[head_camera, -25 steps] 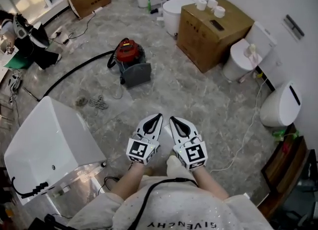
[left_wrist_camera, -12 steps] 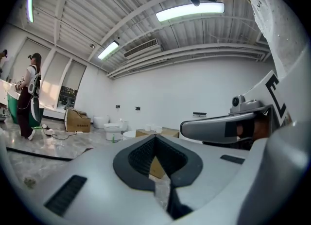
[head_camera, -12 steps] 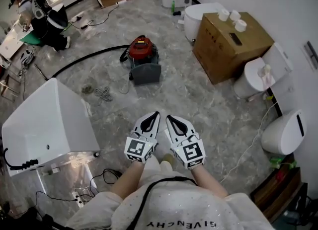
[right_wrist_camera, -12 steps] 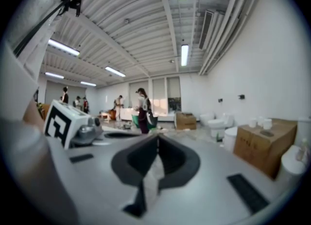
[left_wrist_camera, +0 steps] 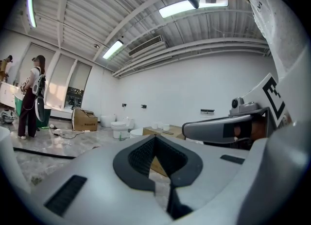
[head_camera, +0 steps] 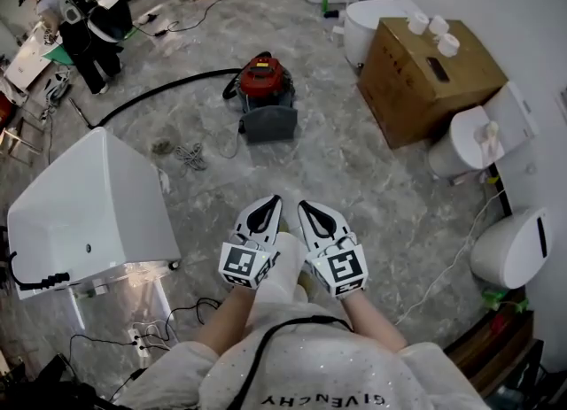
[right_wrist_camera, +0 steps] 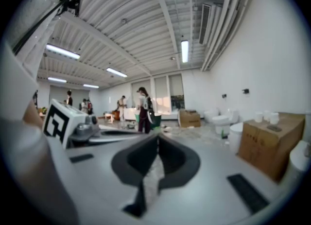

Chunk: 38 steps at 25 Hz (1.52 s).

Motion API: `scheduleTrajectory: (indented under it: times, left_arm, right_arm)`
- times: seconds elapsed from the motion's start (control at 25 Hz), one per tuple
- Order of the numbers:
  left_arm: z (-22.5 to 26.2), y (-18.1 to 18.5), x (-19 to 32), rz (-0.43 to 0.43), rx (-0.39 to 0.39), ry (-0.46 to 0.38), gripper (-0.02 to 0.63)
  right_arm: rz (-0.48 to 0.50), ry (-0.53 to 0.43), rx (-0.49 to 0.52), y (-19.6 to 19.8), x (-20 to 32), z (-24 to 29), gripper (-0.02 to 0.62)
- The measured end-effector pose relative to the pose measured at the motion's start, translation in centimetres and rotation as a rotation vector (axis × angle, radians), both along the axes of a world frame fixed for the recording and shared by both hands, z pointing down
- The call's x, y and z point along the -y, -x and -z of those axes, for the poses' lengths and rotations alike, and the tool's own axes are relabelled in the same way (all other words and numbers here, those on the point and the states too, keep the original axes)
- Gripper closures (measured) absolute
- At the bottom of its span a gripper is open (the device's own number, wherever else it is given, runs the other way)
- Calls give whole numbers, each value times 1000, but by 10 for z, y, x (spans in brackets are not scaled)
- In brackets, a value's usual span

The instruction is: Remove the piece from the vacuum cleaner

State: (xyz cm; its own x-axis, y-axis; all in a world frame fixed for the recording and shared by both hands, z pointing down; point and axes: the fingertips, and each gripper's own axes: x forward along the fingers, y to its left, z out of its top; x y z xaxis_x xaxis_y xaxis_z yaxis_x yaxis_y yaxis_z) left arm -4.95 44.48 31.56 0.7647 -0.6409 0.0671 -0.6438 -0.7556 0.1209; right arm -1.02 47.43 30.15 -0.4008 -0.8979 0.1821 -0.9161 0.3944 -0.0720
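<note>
The vacuum cleaner [head_camera: 266, 82], with its red lid and a grey part at its near side, stands on the marble floor [head_camera: 354, 178] well ahead of both grippers, roughly in line with the left gripper [head_camera: 271, 203] and out of reach of either. A black hose [head_camera: 151, 96] runs from it across the floor, away to the left gripper's outer side.

The left gripper is held level in front of the person's body. In the left gripper view its 2 jaws [left_wrist_camera: 155, 139] are pressed together with nothing between them. The right gripper [head_camera: 306, 207] sits just beside it, the 2 nearly parallel and close but not touching. In the right gripper view its jaws [right_wrist_camera: 158, 136] are likewise closed on nothing. Each carries its marker cube at the rear, near the person's wrists.

Between the left gripper and the vacuum cleaner a small tangle of cable [head_camera: 189, 156] lies on the floor. A large white fixture [head_camera: 89, 213] sits close on the left gripper's outer side. Ahead of the right gripper and off to its outer side stands a cardboard box [head_camera: 425, 81] with 3 white cups [head_camera: 431, 26] on top. A toilet [head_camera: 483, 138] stands just beyond the box's far edge from the grippers. A person [head_camera: 80, 23] stands far ahead on the left gripper's side.
</note>
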Motion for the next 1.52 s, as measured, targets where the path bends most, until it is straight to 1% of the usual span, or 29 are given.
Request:
scheduleTrajectory:
  times: [0.16, 0.32, 0.48, 0.88, 1.12, 1.24, 1.4, 1.52]
  left_arm:
    - [-6, -4, 24, 7, 4, 15, 588]
    - [-11, -8, 59, 21, 5, 32, 588]
    - [-16, -16, 93, 14, 3, 43, 588]
    - [-13, -21, 203, 11, -1, 35, 588]
    - [-18, -15, 256, 16, -1, 37, 588]
    - [-21, -13, 278, 28, 0, 45, 588]
    - [-28, -8, 300, 59, -27, 84, 588]
    - [-36, -5, 315, 85, -43, 107, 588]
  right_arm:
    - [9, -2, -3, -4, 24, 0, 581]
    - [28, 7, -14, -7, 59, -3, 581]
    - [42, 20, -21, -11, 95, -7, 581]
    - [55, 38, -35, -10, 204, -12, 581]
    - [44, 47, -50, -17, 258, -17, 581]
    - [31, 57, -50, -22, 278, -19, 581]
    - [1, 76, -50, -26, 299, -25, 581]
    - [12, 97, -49, -27, 312, -34, 581]
